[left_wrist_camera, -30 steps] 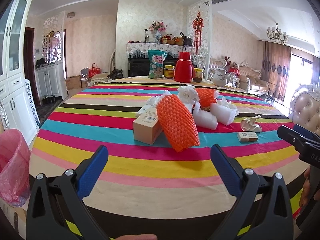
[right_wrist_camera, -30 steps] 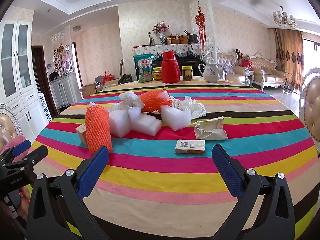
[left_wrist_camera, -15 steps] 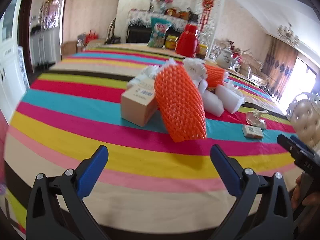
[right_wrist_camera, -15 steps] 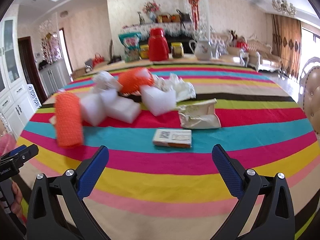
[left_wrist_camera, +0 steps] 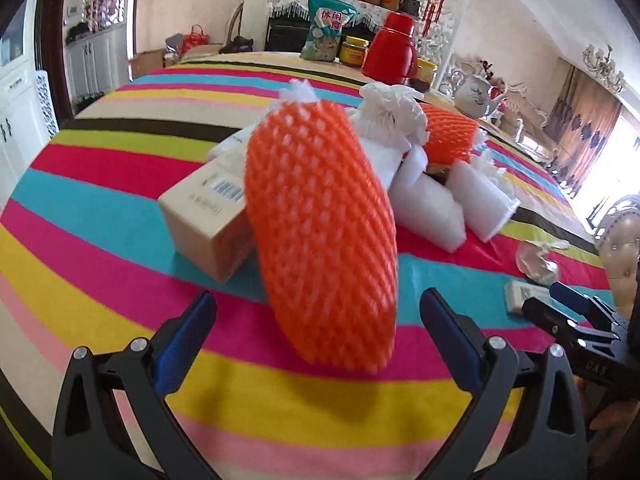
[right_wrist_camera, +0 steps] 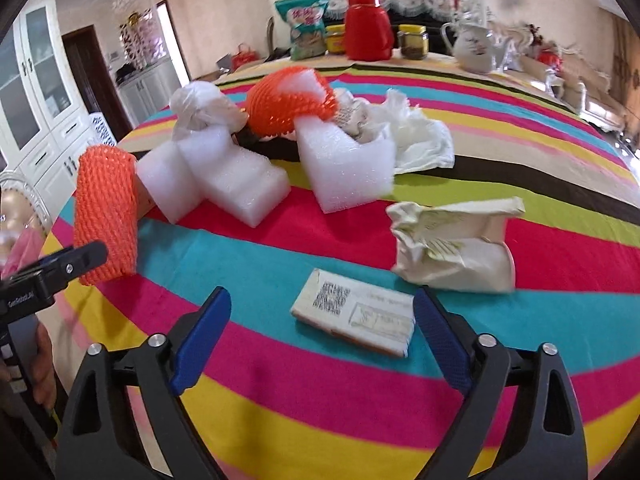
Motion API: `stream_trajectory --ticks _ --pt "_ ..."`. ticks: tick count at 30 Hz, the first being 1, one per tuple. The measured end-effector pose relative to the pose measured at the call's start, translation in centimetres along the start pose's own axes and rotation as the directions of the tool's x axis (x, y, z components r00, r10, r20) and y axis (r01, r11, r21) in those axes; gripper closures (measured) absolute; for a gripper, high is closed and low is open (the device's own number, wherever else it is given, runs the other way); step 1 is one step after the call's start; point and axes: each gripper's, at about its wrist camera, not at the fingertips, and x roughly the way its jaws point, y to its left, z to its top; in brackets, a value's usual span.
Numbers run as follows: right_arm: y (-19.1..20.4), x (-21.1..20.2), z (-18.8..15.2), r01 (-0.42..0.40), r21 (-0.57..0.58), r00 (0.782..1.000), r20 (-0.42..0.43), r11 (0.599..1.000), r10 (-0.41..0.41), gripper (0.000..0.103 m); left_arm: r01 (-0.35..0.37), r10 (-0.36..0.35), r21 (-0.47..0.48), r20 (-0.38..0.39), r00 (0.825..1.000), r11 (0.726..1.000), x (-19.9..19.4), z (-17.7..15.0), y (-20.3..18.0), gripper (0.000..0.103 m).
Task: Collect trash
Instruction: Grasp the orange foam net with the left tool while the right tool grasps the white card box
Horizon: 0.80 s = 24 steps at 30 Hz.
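A pile of trash lies on the striped tablecloth [left_wrist_camera: 100, 208]. In the left wrist view an orange foam net sleeve [left_wrist_camera: 320, 232] leans on a tan carton [left_wrist_camera: 208, 220]; its near end reaches between the tips of my open left gripper [left_wrist_camera: 318, 312], untouched by the pads. In the right wrist view a small flat box with a QR code [right_wrist_camera: 354, 318] lies between the tips of my right gripper [right_wrist_camera: 322, 310], whose jaws are closing; the pads are not pressing on it. Behind it lie a crumpled paper bag [right_wrist_camera: 454, 246], white foam blocks [right_wrist_camera: 236, 184] and a second orange net [right_wrist_camera: 288, 106].
At the table's far side stand a red thermos [right_wrist_camera: 368, 24], a snack bag [right_wrist_camera: 306, 26], jars and a white teapot [right_wrist_camera: 474, 48]. A pink bin bag [right_wrist_camera: 20, 248] hangs at the left edge. White cabinets line the left wall. A padded chair [left_wrist_camera: 624, 248] stands at the right.
Both grippers have moved forward and down towards the table. The orange net now fills the left view. The small box has come between the right gripper's tips, and those jaws have narrowed a little.
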Motion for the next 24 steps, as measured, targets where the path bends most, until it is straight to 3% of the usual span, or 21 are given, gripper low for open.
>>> stream_trajectory --ticks 6,8,9,13,15,16,19,24 --pt "-0.5 1.6 1.0 -0.031 -0.066 0.999 -0.041 0.997 0.028 0.02 -0.027 0.028 0.039 -0.016 0.999 0.999 1.8 0.8 -1.3 0.013" --pt "-0.6 1.7 0.9 -0.049 -0.072 0.997 -0.065 0.996 0.045 0.03 -0.037 0.038 0.072 -0.024 0.999 0.997 2.4 0.9 -1.8 0.023" --pt "-0.6 1.6 0.7 -0.059 -0.07 0.996 -0.07 0.996 0.054 0.036 -0.039 0.042 0.088 -0.029 0.999 0.995 2.5 0.8 -2.0 0.032" --pt "0.1 0.2 -0.8 -0.071 -0.085 0.995 -0.07 0.994 0.065 0.046 -0.013 0.018 0.109 -0.047 0.999 0.994 2.5 0.4 -1.8 0.053" --pt "0.5 -0.4 -1.8 -0.06 -0.091 0.996 -0.067 0.994 0.054 0.064 0.008 -0.003 0.117 -0.046 0.999 0.993 2.2 0.1 -1.5 0.062" --pt "0.6 -0.5 -2.2 -0.05 -0.092 0.997 -0.065 0.995 0.045 0.067 0.017 -0.012 0.119 -0.044 0.999 0.993 2.0 0.0 -1.3 0.07" --pt "1.1 -1.2 -3.3 -0.027 -0.084 0.999 -0.045 0.996 0.023 0.069 0.054 -0.051 0.111 -0.031 0.998 0.992 0.9 -0.2 -0.8 0.079" --pt "2.4 -3.5 -4.3 -0.021 -0.047 1.0 0.019 0.999 0.022 0.07 0.073 -0.078 0.123 0.035 0.996 0.99 -2.4 -1.2 0.3 0.081"
